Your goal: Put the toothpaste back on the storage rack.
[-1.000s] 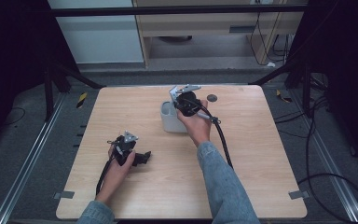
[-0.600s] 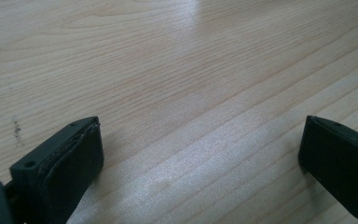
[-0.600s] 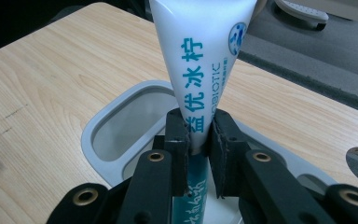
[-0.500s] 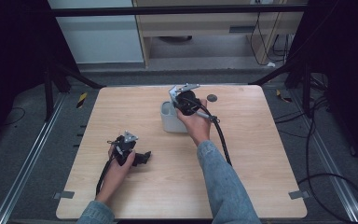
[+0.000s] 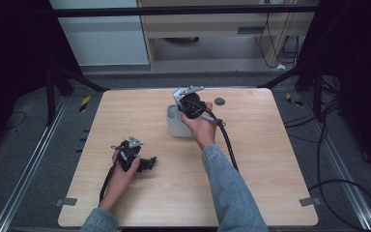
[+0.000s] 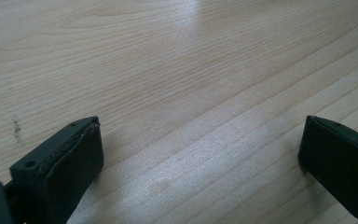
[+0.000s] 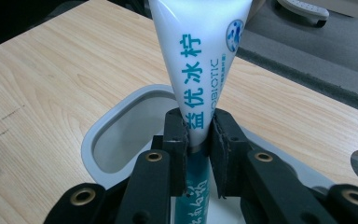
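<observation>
Now the right gripper (image 7: 198,140), fingers clamped on the toothpaste tube (image 7: 200,60), holds it over the grey cup (image 7: 121,126), not yet released; left gripper (image 6: 200,158) rests idle on the desk (image 6: 168,70), fingers apart.

A white tube (image 7: 200,60) with teal lettering, a pale grey cup (image 7: 121,135), black grippers (image 7: 198,140), light wood-grain table (image 5: 270,159).

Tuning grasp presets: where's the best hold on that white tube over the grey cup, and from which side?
Across the narrow lower neck of the toothpaste tube, jaws on its flat faces, as the right hand-held gripper has it now. It flares wide above, so probably no slipping through. Come from above the cup.
</observation>
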`<state>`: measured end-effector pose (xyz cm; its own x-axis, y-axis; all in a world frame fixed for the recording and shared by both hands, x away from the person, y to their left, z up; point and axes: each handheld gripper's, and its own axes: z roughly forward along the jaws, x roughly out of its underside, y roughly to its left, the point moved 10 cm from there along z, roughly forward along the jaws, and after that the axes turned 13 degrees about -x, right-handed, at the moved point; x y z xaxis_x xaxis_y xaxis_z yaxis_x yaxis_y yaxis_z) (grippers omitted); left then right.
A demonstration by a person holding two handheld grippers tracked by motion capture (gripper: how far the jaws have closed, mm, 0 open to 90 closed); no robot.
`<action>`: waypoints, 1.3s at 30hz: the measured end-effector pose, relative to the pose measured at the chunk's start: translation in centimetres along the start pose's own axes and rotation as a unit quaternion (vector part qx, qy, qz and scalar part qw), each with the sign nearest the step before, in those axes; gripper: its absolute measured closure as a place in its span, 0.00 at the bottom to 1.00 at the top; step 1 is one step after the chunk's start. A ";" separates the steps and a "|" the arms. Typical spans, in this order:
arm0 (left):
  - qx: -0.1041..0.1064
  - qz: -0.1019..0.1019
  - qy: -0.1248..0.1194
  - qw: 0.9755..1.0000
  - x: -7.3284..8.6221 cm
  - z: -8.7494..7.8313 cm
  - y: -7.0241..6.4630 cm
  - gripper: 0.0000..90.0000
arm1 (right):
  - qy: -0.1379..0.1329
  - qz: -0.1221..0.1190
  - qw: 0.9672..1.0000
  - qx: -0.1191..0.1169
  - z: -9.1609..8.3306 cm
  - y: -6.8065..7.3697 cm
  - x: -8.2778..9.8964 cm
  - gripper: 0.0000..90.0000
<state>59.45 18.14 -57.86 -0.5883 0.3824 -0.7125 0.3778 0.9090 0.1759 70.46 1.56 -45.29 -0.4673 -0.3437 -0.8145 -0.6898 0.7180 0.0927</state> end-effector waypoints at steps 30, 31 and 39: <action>-0.001 0.001 0.000 1.000 0.0 0.0 0.0 0.00 | -0.004 0.007 1.000 -0.011 -0.9 0.1 -0.2 0.82; -0.001 0.001 0.000 1.000 0.0 0.0 0.0 0.00 | -0.004 0.007 1.000 -0.012 -1.0 0.1 -0.2 0.82; 0.000 0.001 0.000 1.000 0.0 0.0 0.0 0.00 | -0.005 0.006 1.000 -0.015 -1.4 0.3 -0.3 0.83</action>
<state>59.46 18.16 -57.85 -0.5870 0.3845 -0.7125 0.3788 0.9082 0.1781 69.67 1.02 -44.21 -0.4702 -0.3281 -0.8193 -0.6997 0.7043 0.1196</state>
